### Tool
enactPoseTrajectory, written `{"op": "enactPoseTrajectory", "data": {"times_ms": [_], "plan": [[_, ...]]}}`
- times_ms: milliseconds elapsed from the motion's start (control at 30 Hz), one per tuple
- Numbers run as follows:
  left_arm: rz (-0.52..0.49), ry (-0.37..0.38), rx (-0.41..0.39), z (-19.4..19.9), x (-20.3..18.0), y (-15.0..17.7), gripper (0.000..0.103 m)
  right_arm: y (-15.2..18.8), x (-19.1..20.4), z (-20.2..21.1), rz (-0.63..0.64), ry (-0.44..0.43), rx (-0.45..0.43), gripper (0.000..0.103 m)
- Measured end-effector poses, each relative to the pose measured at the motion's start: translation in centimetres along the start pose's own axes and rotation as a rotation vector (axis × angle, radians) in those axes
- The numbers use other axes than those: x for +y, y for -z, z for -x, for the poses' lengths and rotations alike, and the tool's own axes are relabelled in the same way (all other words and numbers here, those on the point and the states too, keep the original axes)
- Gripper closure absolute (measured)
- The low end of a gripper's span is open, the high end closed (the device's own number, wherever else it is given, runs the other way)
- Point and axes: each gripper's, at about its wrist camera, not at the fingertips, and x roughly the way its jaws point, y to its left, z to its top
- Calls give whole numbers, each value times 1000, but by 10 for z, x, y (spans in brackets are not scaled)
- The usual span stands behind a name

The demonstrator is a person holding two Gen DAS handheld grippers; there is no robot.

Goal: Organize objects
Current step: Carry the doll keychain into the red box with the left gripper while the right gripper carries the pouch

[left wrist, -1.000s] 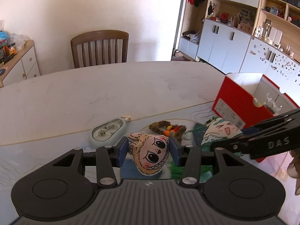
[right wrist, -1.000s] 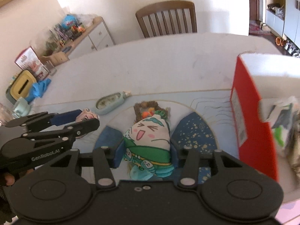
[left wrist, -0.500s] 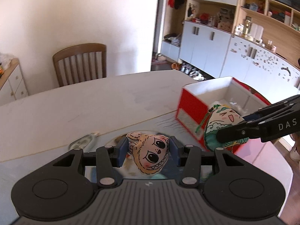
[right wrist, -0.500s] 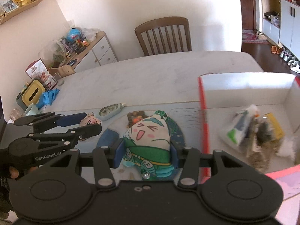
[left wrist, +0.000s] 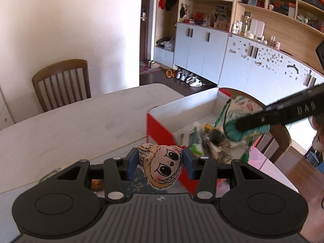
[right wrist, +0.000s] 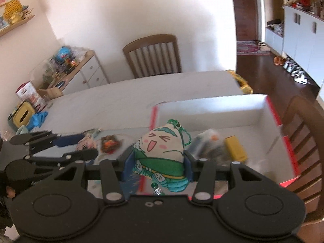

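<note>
Two grippers are in play, each clamped on one small stuffed charm, and one open box stands on the table.

In the left wrist view, the left gripper (left wrist: 161,165) sits low in the centre of the frame. Its two blue pads press on either side of the beige doll (left wrist: 162,168), a flat cushion printed with a cartoon face: big black eyes, pink cheeks, a toothy grin and long drooping ears. The doll hangs between the fingertips above the pale table (left wrist: 70,129), just left of the red corner of the box (left wrist: 160,127). To the right, in the middle right of the frame, the right gripper (left wrist: 249,124) reaches in as a dark bar, holding the green doll (left wrist: 241,113) over the box's white inside, where a blurred heap of small packets lies.

In the right wrist view, the left gripper (right wrist: 81,147) shows at the lower left, its beige doll (right wrist: 89,144) only partly seen and blurred. At centre, the right gripper (right wrist: 156,168) grips the green doll (right wrist: 162,154), a triangular cushion with a laughing squint-eyed face, pink cheeks, green robe and a green beaded cord at its tip. It hangs over the box's near left edge. The box (right wrist: 202,109) fills the right of the frame, red outside and white within, holding one yellow block among blurred wrappers.
</note>
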Motion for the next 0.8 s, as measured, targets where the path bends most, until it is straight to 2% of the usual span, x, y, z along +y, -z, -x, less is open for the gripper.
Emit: {"op": "enactPoseTrajectory", "data": {"times_ms": [367, 600, 800], "plan": [[-65, 4, -3, -36, -49, -37, 57, -27, -70, 11, -5, 63, -63, 54], [-98, -7, 31, -69, -75, -48, 57, -41, -101, 3, -5, 86, -82, 54], [-116, -21, 85, -99, -90, -48, 57, -34, -126, -19, -15, 54, -24, 53]]}}
